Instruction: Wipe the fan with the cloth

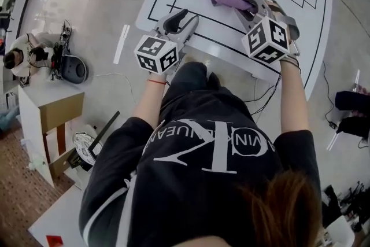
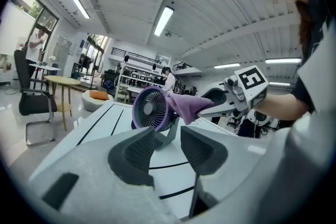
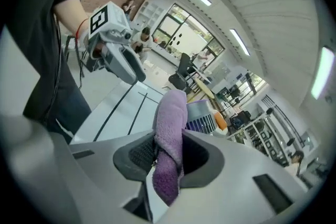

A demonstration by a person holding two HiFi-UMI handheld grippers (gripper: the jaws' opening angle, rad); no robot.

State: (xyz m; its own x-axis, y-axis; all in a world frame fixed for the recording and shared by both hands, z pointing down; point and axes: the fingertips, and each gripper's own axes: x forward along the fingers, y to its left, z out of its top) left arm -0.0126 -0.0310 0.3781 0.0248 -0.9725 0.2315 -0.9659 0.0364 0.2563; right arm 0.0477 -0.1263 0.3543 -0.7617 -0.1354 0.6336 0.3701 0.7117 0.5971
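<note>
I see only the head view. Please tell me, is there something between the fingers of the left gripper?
Observer: No. In the left gripper view, the left gripper has its fingers apart, and nothing stands between them.
Operator: And the purple cloth, is it really gripped, or only lying on the right gripper?
Observer: It is gripped. The right gripper view shows the right gripper pinching the cloth between its fingers, with one end hanging below them.
</note>
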